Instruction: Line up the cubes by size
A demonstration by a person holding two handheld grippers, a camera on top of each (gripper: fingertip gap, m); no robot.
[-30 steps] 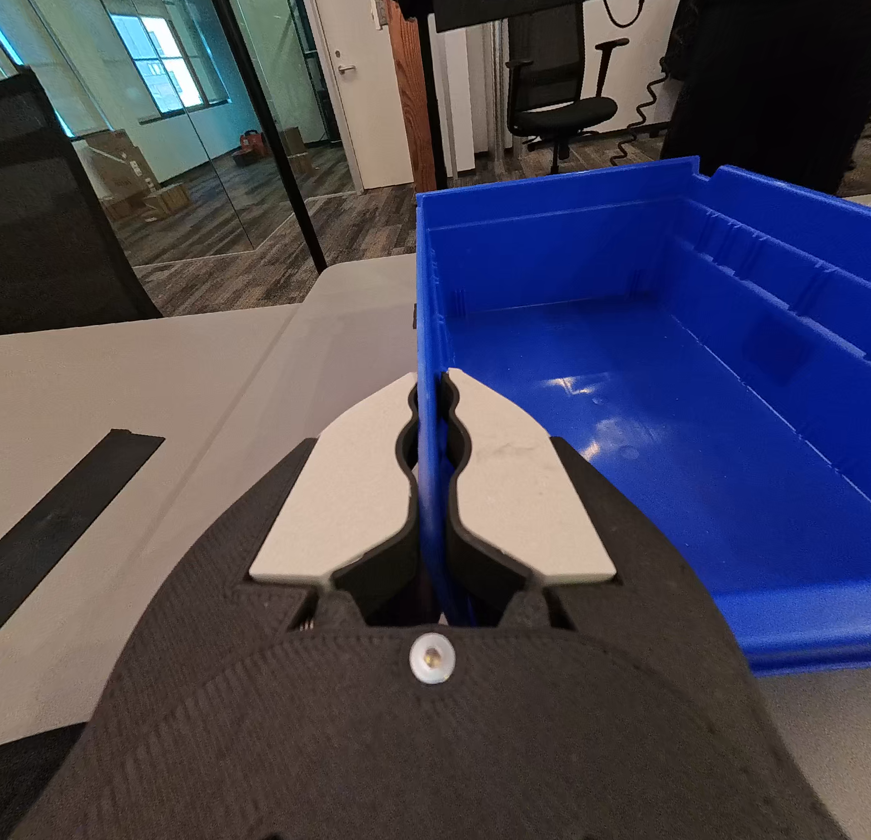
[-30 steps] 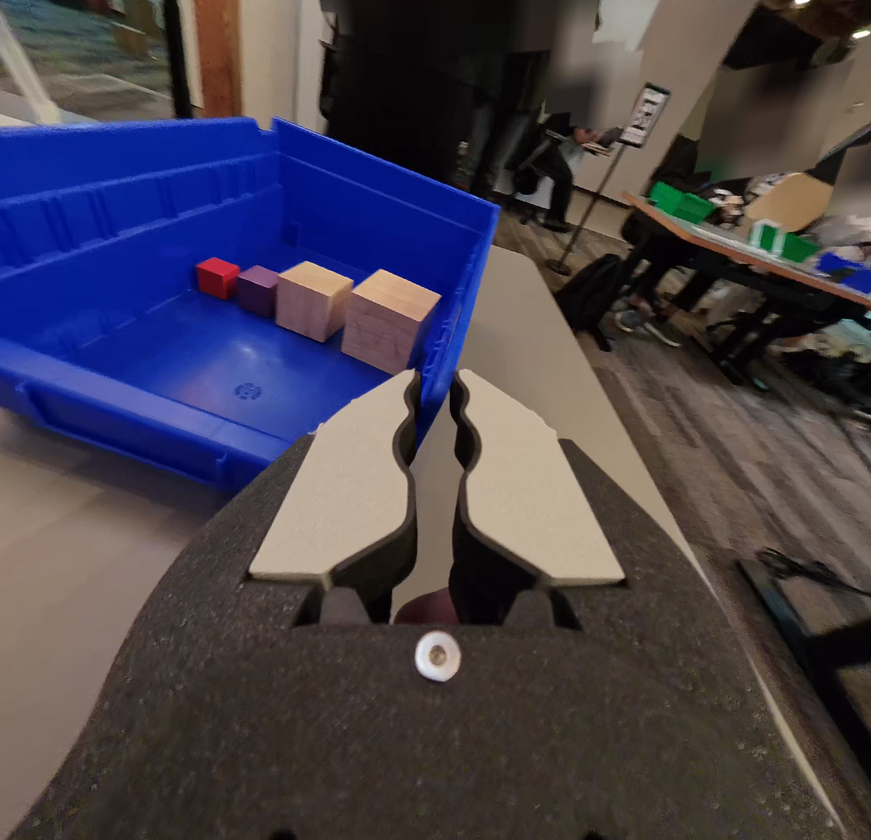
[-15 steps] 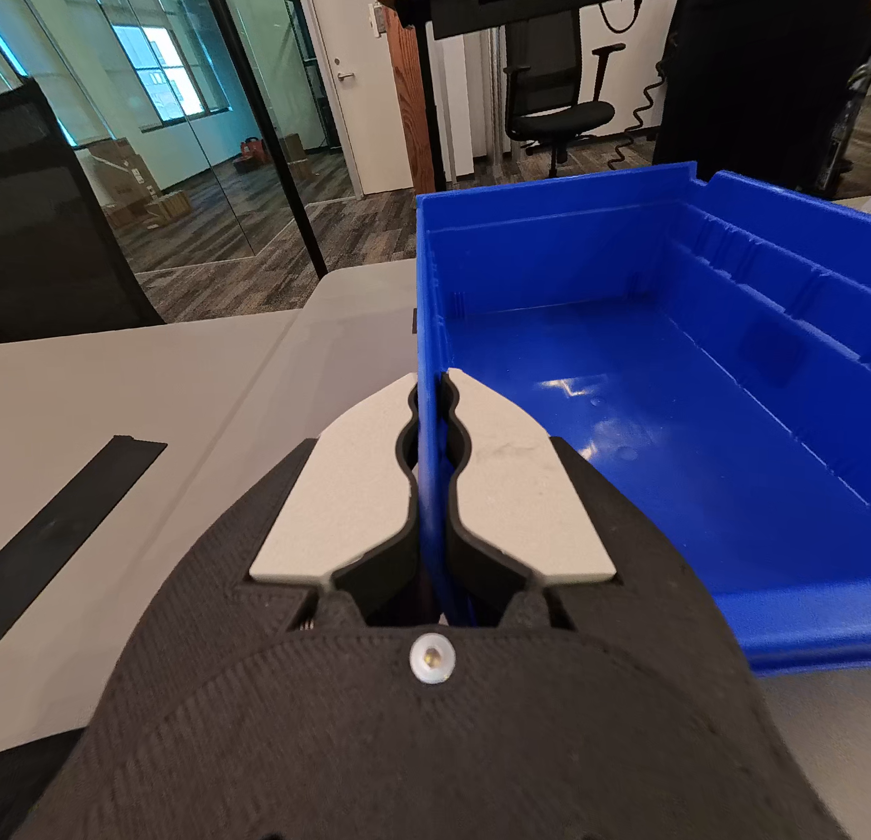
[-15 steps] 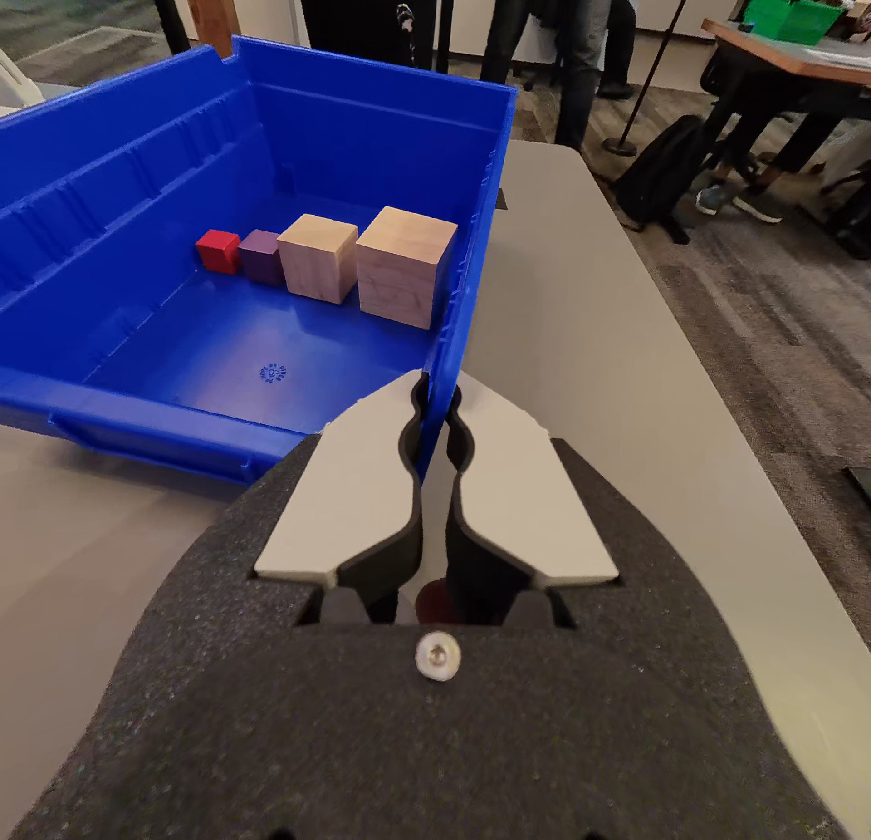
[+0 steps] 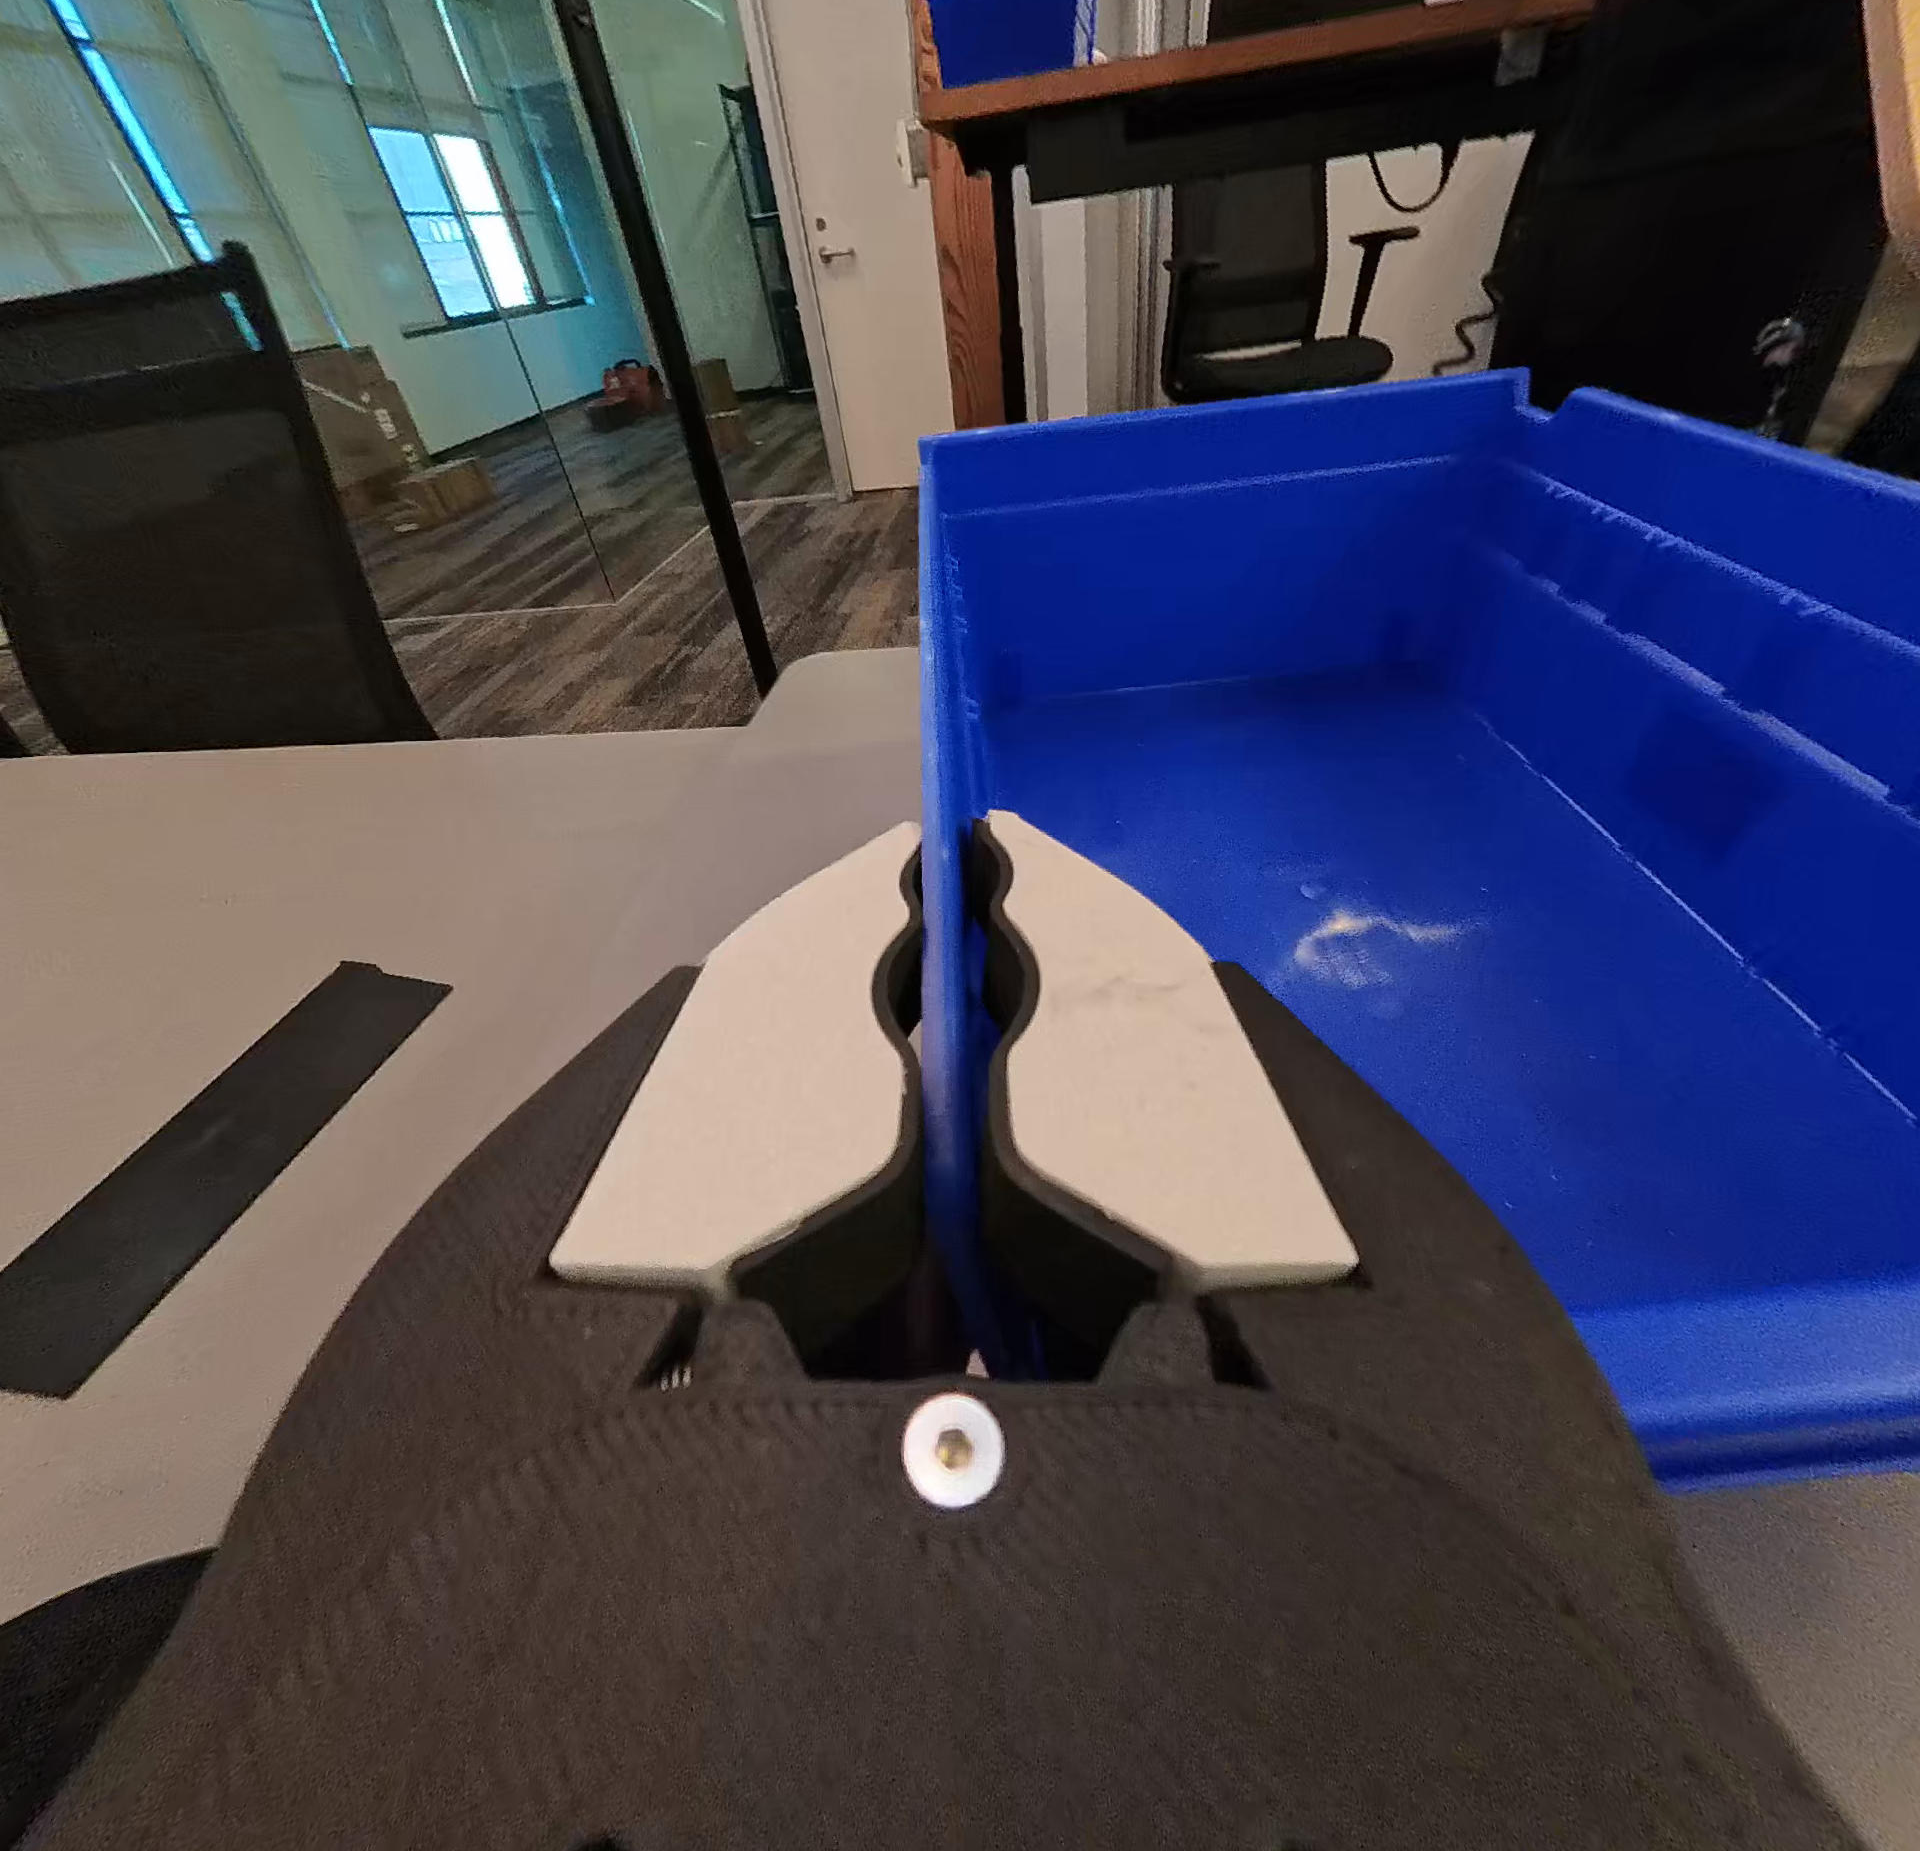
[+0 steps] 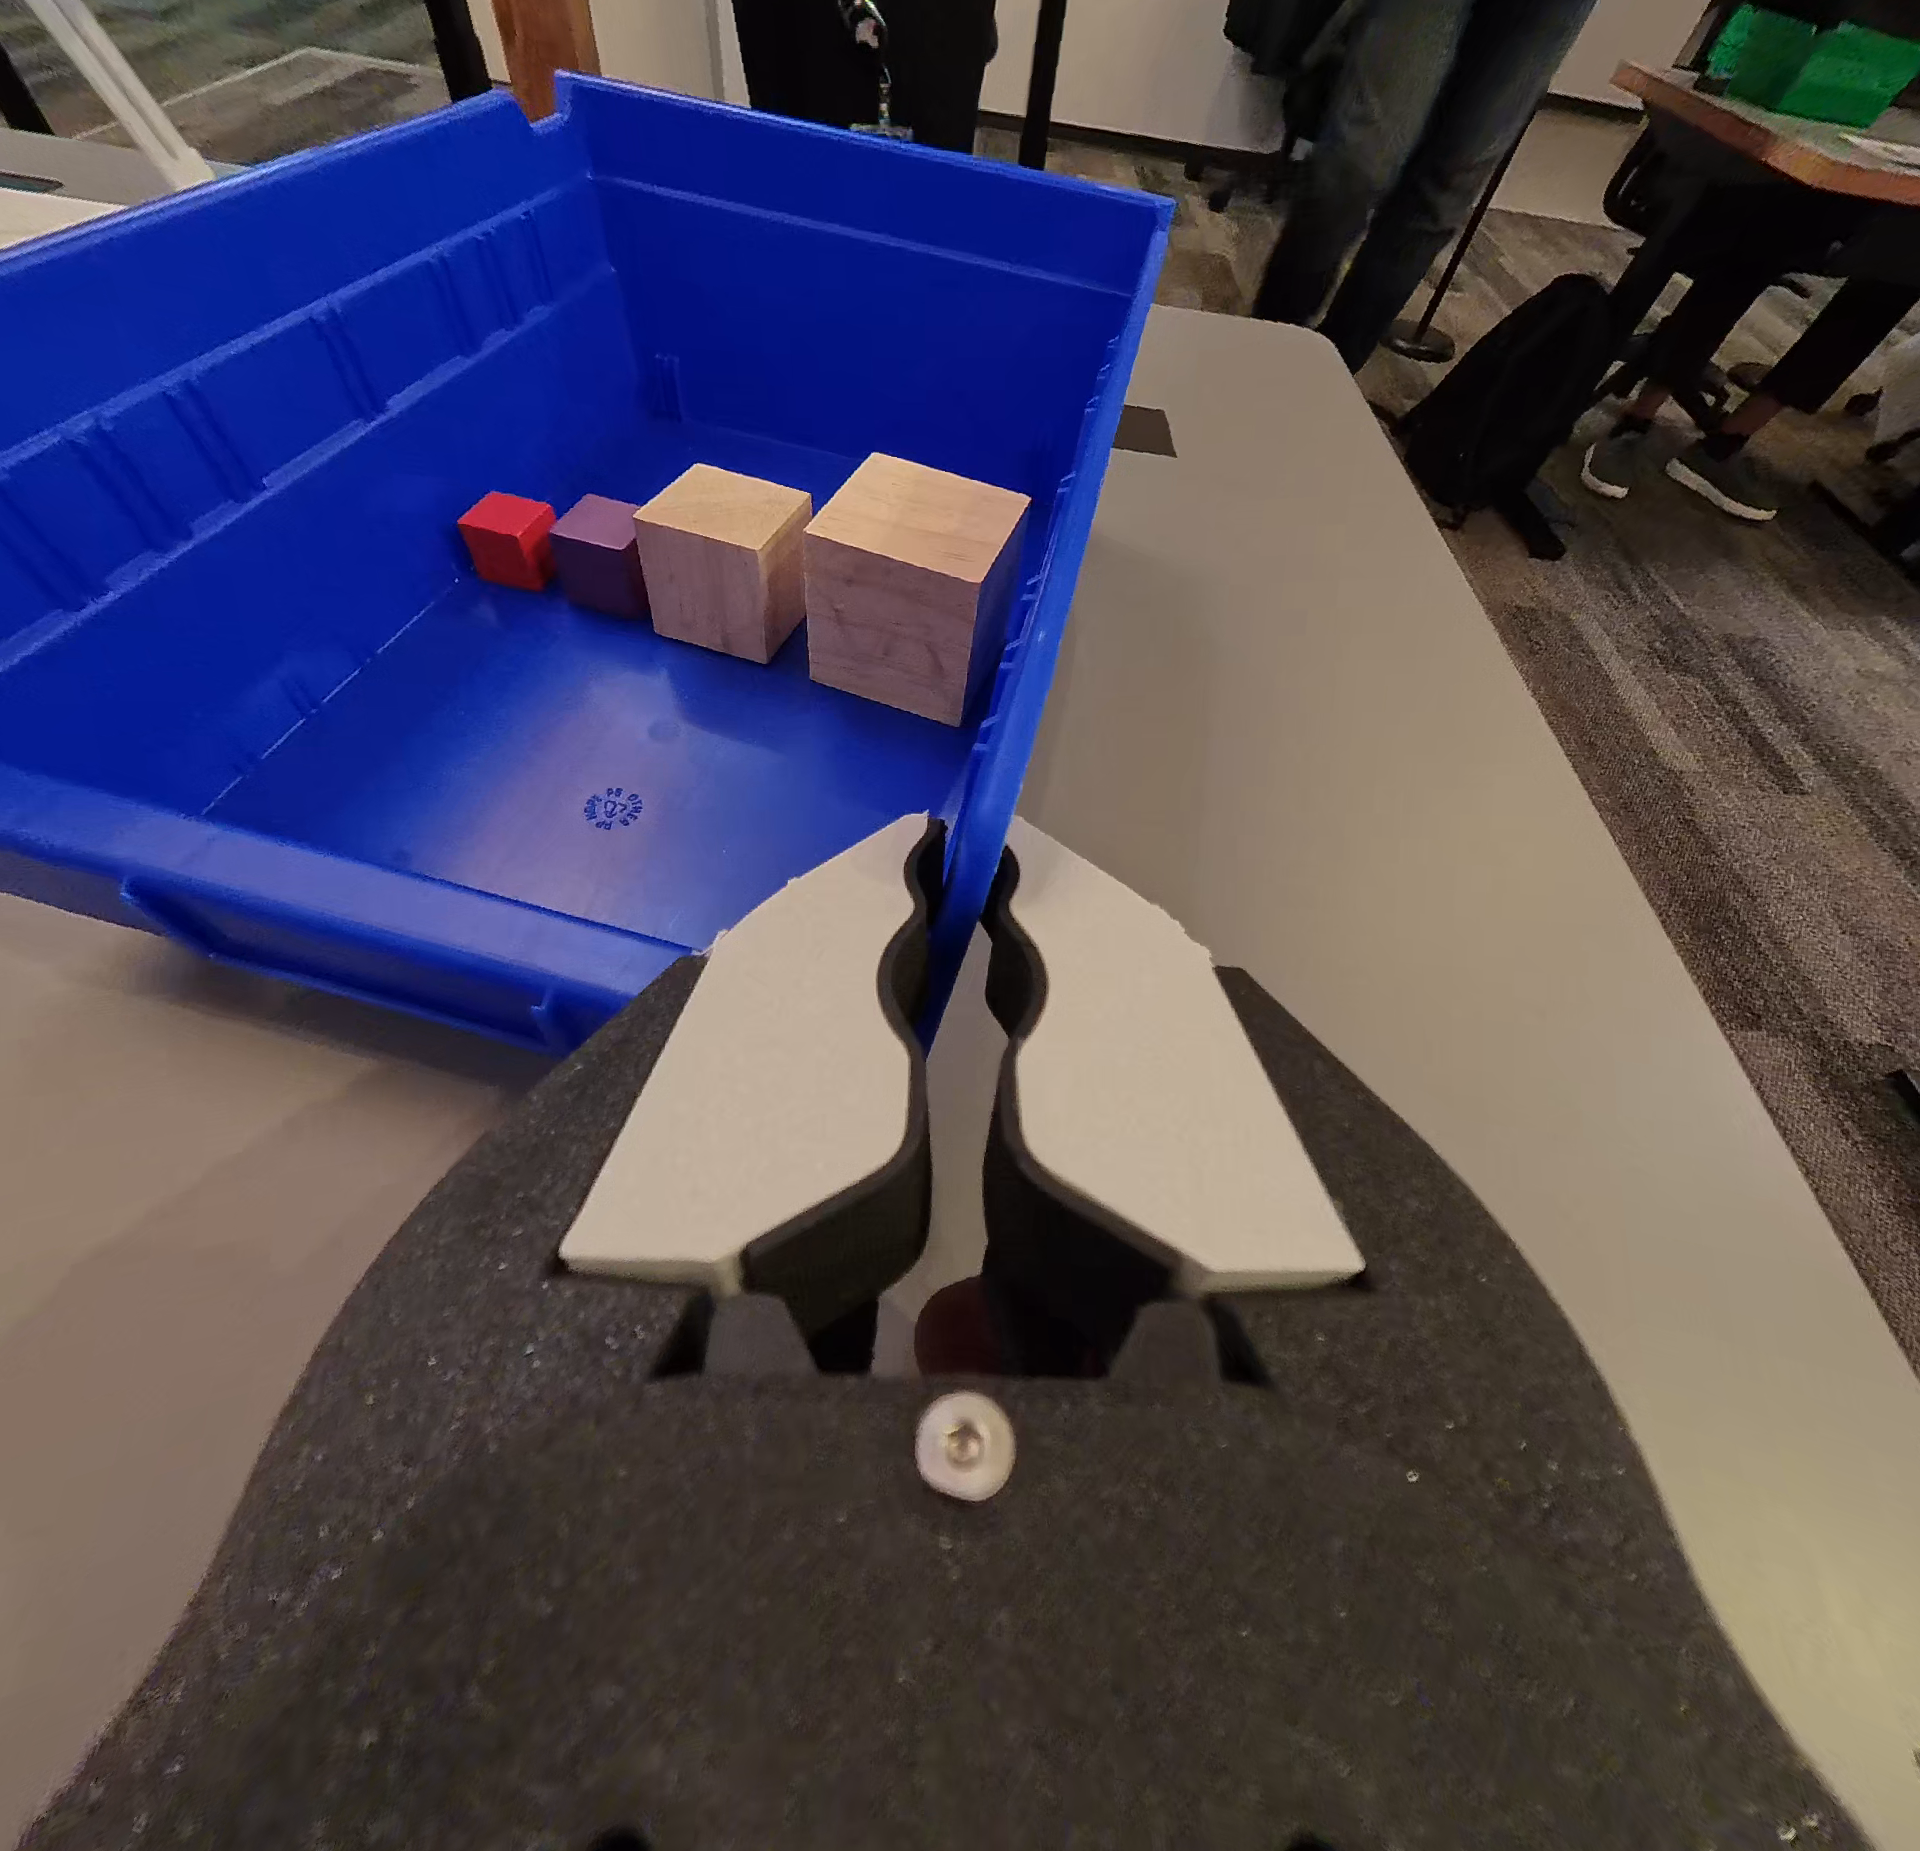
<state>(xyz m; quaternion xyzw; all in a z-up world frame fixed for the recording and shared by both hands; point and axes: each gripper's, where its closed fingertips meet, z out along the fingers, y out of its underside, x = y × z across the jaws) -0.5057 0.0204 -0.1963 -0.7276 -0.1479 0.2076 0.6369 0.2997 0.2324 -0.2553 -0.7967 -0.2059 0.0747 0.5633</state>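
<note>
A blue plastic bin point(image 6: 312, 367) stands on a grey table point(image 6: 1351, 762). Inside it, a row of cubes lines up by size against the far part: a small red cube point(image 6: 507, 539), a purple cube point(image 6: 597, 552), a medium wooden cube point(image 6: 719, 560) and a large wooden cube point(image 6: 906, 586). My right gripper point(image 6: 961, 845) is shut on the bin's right side wall near the front corner. My left gripper point(image 5: 948, 845) is shut on the bin's left side wall point(image 5: 943, 658). The cubes do not show in the left wrist view.
A black tape strip point(image 5: 218, 1167) lies on the table left of the bin. A black chair point(image 5: 177, 513) stands beyond the table's left edge. People's legs point(image 6: 1382, 118), a backpack point(image 6: 1507, 399) and another table with green bins point(image 6: 1818, 66) are past the table's far right.
My right gripper moved in over the bin's right wall and its pads closed on it. The bin and the view tilted and rose slightly. My left gripper kept its hold on the left wall.
</note>
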